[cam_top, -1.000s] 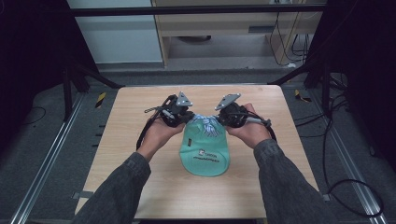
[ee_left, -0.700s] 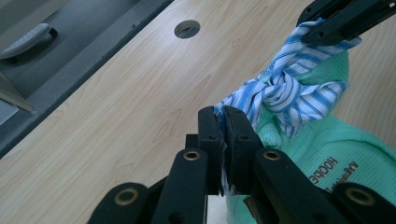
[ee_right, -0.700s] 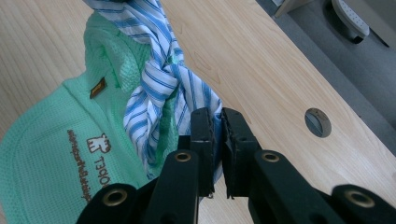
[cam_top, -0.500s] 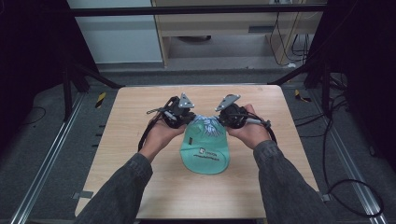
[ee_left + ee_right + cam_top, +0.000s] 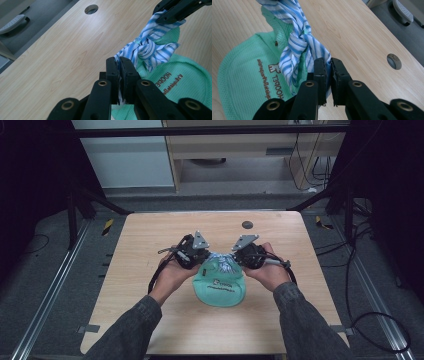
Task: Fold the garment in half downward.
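A green mesh bag with brown lettering lies on the wooden table, its mouth tied by a blue-and-white striped cloth knotted in the middle. My left gripper is shut on one end of the striped cloth, which is pinched between its pads; my left gripper sits just left of the knot. My right gripper is shut on the other end of the striped cloth, and my right gripper holds it low over the table. The green bag hangs slack under the knot.
A round cable hole sits in the table behind the grippers, also seen as the hole and the hole. A shelf unit and cables stand beyond the far edge. Bare wood lies on both sides of the bag.
Both hands have sunk a little and come toward the person, still gripping the striped cloth. The green bag has settled lower and looks shorter on the table.
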The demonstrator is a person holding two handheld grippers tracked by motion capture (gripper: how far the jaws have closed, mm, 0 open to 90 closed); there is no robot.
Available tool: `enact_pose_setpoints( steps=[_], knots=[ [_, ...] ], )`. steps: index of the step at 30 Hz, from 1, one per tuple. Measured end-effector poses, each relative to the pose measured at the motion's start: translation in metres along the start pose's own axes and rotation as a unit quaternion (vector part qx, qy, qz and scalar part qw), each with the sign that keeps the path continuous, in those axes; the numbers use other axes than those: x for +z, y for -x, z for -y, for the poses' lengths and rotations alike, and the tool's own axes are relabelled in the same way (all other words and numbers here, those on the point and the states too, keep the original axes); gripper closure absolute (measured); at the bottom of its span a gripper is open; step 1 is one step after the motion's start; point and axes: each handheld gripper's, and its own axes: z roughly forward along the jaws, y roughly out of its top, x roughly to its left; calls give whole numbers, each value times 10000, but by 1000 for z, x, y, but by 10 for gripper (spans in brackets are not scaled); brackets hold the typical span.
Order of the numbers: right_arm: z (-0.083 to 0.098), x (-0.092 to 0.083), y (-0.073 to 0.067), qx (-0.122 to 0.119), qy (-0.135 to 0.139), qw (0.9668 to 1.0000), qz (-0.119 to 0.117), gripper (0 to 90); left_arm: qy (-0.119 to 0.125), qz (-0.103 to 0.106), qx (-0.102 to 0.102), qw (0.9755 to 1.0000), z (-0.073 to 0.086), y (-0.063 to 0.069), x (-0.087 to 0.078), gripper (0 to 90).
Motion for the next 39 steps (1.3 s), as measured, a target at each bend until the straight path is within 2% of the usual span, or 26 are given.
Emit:
enact_pose_setpoints(
  steps=[19,39],
  knots=[
    [11,-4,-16,-143,91,9998,-124,836,147,137,-55,9998,17,14,-10,862],
    [26,-4,-34,-237,70,9994,-245,832,249,338,-170,9990,38,27,-10,860]
  ],
)
